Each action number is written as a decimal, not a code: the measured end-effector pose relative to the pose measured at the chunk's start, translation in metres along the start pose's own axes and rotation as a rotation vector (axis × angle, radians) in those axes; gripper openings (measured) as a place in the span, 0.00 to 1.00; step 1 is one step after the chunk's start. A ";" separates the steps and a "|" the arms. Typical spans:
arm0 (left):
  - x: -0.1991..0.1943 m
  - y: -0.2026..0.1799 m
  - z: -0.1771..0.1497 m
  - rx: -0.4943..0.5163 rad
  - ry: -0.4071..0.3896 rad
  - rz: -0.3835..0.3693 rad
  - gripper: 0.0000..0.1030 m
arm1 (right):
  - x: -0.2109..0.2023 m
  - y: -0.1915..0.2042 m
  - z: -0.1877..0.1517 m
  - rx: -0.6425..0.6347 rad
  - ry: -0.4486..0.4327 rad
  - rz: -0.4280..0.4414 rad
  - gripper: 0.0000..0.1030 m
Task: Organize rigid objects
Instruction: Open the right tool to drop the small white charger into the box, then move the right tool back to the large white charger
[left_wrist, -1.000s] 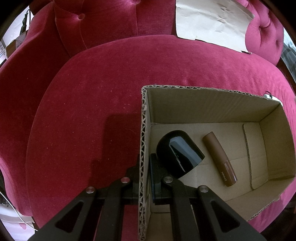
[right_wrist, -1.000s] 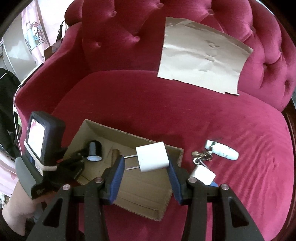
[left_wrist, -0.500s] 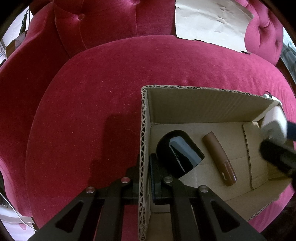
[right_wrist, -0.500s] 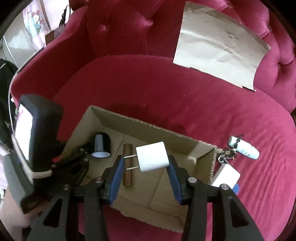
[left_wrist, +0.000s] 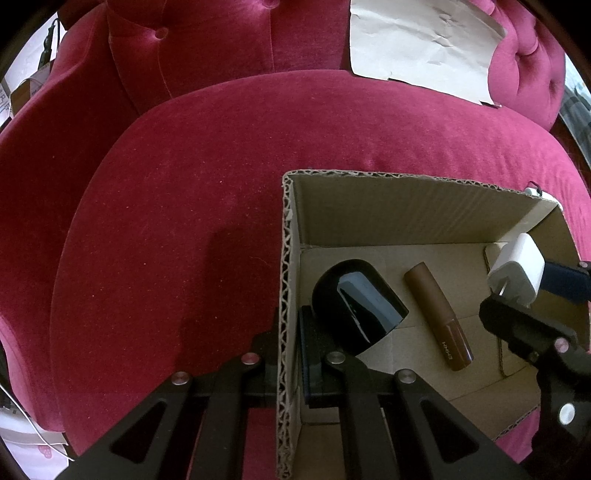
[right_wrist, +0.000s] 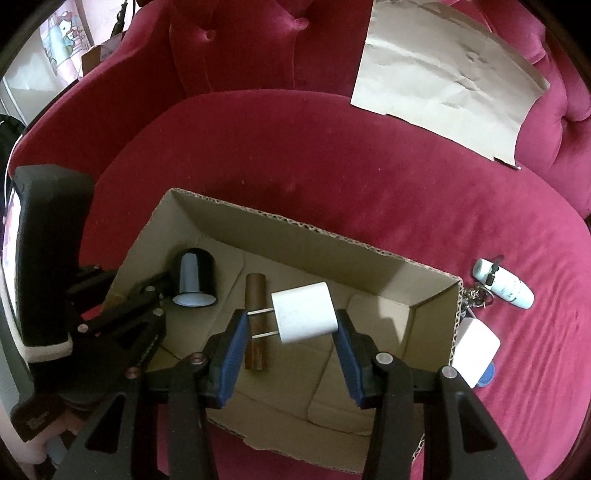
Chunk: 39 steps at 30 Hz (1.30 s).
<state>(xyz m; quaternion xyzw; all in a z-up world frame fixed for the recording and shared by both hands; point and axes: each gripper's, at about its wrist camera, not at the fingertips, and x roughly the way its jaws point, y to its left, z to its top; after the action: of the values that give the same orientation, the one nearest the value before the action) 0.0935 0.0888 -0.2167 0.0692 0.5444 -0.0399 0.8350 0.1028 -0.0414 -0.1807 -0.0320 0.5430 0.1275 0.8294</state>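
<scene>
White plug sits clamped in the right hand-held gripper over the box; the left hand-held gripper pinches its wall.

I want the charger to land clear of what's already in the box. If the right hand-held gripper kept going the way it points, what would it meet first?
Probably the brown tube or the bare floor of the cardboard box just beside it: the right hand-held gripper, holding the white charger, points about there. Depth is unclear.
</scene>
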 end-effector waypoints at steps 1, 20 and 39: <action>0.000 0.000 0.000 0.000 -0.001 -0.001 0.06 | -0.001 0.000 -0.001 -0.001 -0.002 -0.002 0.49; 0.000 0.001 -0.001 0.000 -0.002 -0.002 0.06 | -0.016 0.000 -0.005 -0.065 -0.085 -0.098 0.95; 0.000 0.000 -0.001 0.003 0.000 0.002 0.06 | -0.054 -0.036 -0.015 -0.044 -0.173 -0.124 1.00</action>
<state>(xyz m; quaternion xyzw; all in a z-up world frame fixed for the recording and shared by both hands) 0.0926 0.0887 -0.2167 0.0710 0.5445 -0.0397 0.8348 0.0777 -0.0880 -0.1411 -0.0724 0.4635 0.0903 0.8785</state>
